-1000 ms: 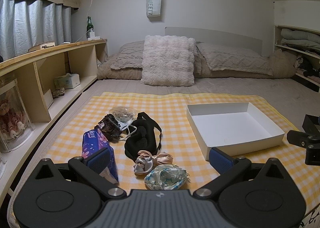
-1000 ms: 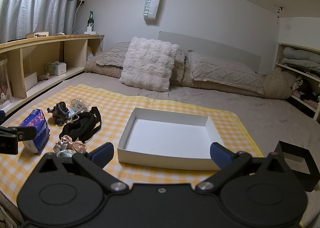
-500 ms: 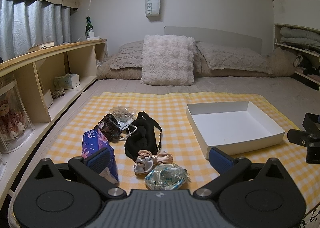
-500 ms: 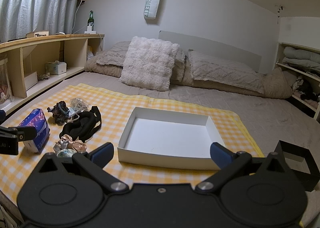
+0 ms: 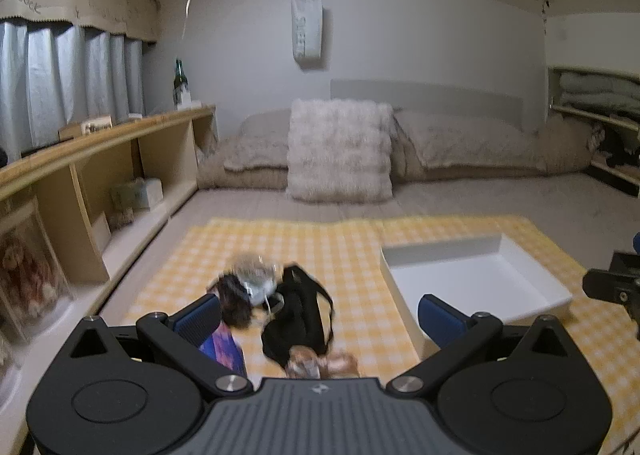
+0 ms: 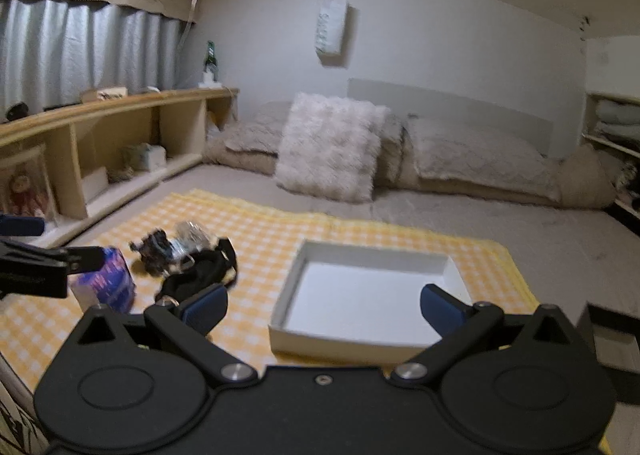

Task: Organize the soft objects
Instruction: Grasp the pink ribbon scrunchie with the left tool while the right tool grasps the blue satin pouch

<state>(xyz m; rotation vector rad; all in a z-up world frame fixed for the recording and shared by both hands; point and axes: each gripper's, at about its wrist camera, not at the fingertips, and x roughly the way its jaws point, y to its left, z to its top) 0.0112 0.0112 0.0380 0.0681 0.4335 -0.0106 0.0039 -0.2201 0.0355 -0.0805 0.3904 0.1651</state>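
The left tool (image 5: 316, 313) stood wide, its two blue pads far apart with nothing between them, and it hung over the near edge of the yellow checked cloth (image 5: 352, 255) spread on the bed (image 5: 460, 199). Just past its fingertips, slightly left of its centre line, lay the cluster of soft things. The black fabric piece (image 5: 298, 317) was nearest the middle, with a pinkish satin bow (image 5: 320, 363) at its near end, partly hidden by the tool's body. A purple packet (image 5: 224, 349) lay close behind the left pad. A dark frilly scrunchie (image 5: 234, 297) and a clear crinkly bag (image 5: 256, 271) sat farther out, touching each other. The view was blurred, so finer detail could not be told.

To the right of the cluster, apart from it, the white shallow box (image 5: 472, 279) sat open on the cloth; the left tool's right pad overlapped its near left corner in the view.

The right tool (image 6: 324, 305) was also spread wide and held nothing. The white box lay directly ahead of it, between its pads in the view, while the soft things lay off to its left, the black piece just beyond its left pad. In the right wrist view the left tool showed at the far left edge, beside the purple packet.

Farther out, a fluffy pillow (image 5: 340, 155) leaned at the head of the bed, and a wooden shelf (image 5: 100, 159) ran along the left side.
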